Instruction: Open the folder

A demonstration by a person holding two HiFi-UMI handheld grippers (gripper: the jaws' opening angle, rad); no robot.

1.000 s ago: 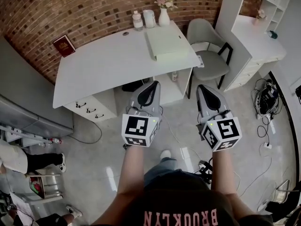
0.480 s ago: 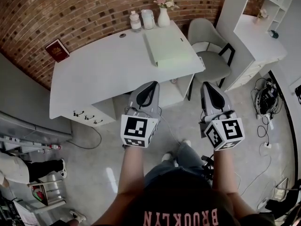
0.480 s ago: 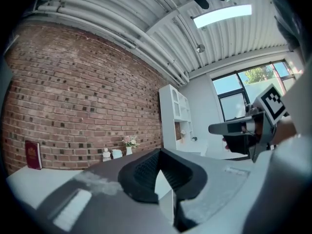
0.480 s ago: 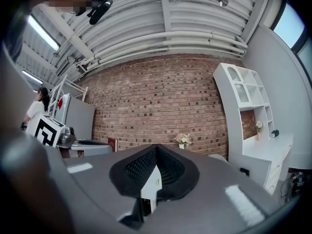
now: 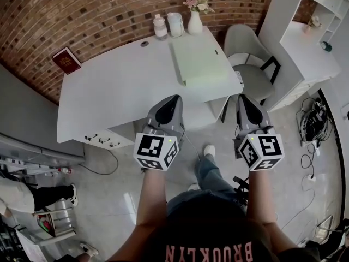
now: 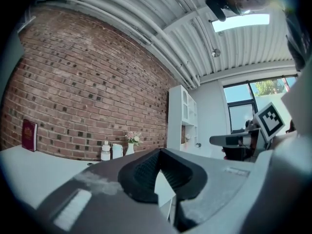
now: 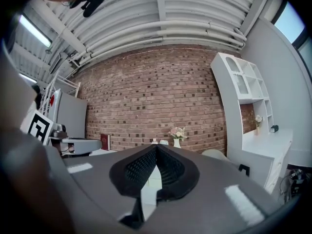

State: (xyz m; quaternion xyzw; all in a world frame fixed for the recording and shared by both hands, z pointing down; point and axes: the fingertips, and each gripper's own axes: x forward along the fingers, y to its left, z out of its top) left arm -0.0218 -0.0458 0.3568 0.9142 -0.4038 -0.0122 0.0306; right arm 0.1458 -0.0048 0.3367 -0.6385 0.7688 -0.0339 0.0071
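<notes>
The folder (image 5: pixel 199 61) is pale green, closed, and lies flat on the right part of the white desk (image 5: pixel 109 91) in the head view. My left gripper (image 5: pixel 174 97) is held level at the desk's front edge, near the folder's front left corner and short of it. Its jaws meet at the tips (image 6: pixel 159 151) with nothing between them. My right gripper (image 5: pixel 243 97) hangs just off the desk's right front corner, to the right of the folder. It is also shut and empty (image 7: pixel 156 146). Neither gripper touches the folder.
A red book (image 5: pixel 66 60) stands at the desk's back left. A bottle (image 5: pixel 160 26), a jar and a flower vase (image 5: pixel 195 21) line the brick wall. A grey chair (image 5: pixel 248 48) and white shelving (image 5: pixel 313 42) stand to the right. Cables (image 5: pixel 313 124) lie on the floor.
Both grippers have moved forward toward the desk, from over the floor to its front edge. The desk and folder now sit closer in view. The jaws stayed shut.
</notes>
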